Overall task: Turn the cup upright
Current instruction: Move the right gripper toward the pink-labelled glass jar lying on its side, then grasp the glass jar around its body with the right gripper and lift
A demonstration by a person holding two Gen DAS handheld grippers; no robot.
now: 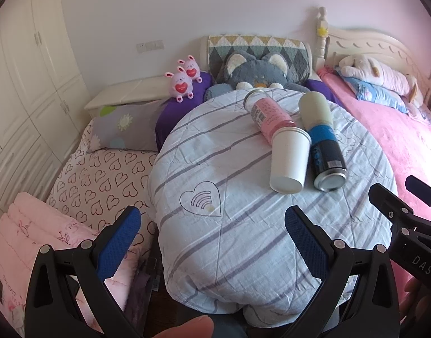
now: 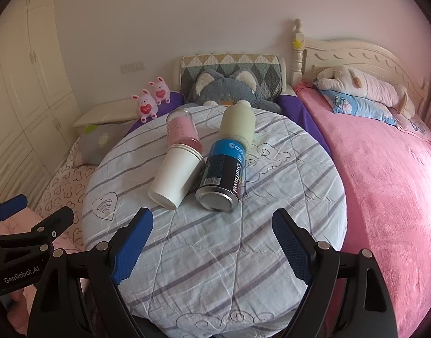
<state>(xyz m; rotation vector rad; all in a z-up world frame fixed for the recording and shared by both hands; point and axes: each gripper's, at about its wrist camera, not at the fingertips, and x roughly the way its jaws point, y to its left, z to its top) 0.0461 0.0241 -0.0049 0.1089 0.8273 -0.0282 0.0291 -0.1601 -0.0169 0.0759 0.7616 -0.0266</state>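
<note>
- We're in a home bedroom, no question: straight ahead of the tongs, a quilt point(image 2: 215, 253) with grey stripes lies spread over a rounded surface.
- Off to the right, a bed point(image 2: 384, 183) under a pink blanket, carved cream headboard point(image 2: 356, 53) behind it.
- A plush dog point(image 2: 364, 84) sprawls on a blue pillow point(image 2: 362, 107) up there.
- Far ahead, a big grey plush cat point(image 2: 229, 90) leans on a diamond-patterned cushion point(image 2: 229, 62).
- Two pink bunny toys point(image 2: 152, 95) sit left of it.
- Left side: heart-print sheet point(image 1: 102, 180), flower pillow point(image 1: 125, 124).
- Cream wardrobe point(image 1: 26, 84) along the far left wall.
</note>
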